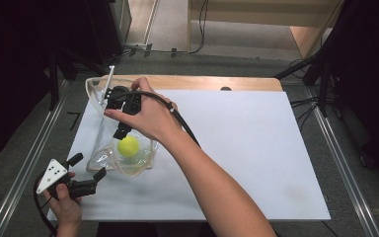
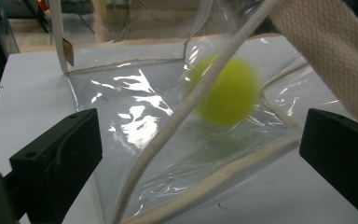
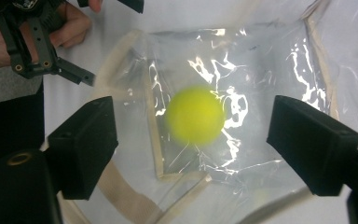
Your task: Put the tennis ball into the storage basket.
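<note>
Directly below right gripper [image 1: 120, 129]: yellow ball [image 1: 128, 145] in clear bag [image 1: 145, 157].

The right claw [image 3: 191, 140] hangs agape over a yellow ball [image 3: 195, 115] inside a clear bag [image 3: 270, 70].

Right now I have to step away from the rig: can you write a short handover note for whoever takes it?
Left tool: open, holding nothing, low on the white table cover beside the clear plastic bag with cream fabric trim.
Right tool: open, empty, above the bag, looking down on the yellow-green ball.
Done: ball sits inside the bag.
Left: neither tool grips the bag; probably take its trim or strap next.
</note>
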A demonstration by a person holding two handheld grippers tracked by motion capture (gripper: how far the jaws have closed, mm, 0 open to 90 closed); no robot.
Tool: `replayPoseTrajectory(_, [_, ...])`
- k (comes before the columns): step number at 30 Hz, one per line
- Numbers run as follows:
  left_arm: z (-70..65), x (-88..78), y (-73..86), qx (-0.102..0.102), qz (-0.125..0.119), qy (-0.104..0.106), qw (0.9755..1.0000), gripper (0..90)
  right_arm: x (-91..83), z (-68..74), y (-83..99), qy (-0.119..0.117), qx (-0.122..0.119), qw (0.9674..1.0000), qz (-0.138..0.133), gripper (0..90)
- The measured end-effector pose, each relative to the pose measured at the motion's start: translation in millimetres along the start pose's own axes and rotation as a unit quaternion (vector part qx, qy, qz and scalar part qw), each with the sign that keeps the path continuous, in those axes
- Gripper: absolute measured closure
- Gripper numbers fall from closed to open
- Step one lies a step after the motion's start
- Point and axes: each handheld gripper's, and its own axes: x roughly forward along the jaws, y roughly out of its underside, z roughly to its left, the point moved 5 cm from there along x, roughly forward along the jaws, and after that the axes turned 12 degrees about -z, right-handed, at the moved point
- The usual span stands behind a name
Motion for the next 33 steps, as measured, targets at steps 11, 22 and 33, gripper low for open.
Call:
replayPoseTrajectory(11, [0.1,0.4,0.0,-0.001,-0.002,0.001,1.0000,0.0,-13.6,2.6,2.4,0.034,-0.008,0.9993,-0.014,0.0])
replayPoseTrajectory(22, [0.1,0.1,0.0,0.000,0.000,0.000,1.0000,0.0,-24.6,4.5,18.0,0.041,0.000,0.9991,-0.011,0.0])
replayPoseTrajectory(33, [-0.4,0.7,0.2,0.000,0.000,-0.001,1.0000,0.0,-35.8,2.1,37.4,0.048,0.016,0.9985,-0.019,0.0])
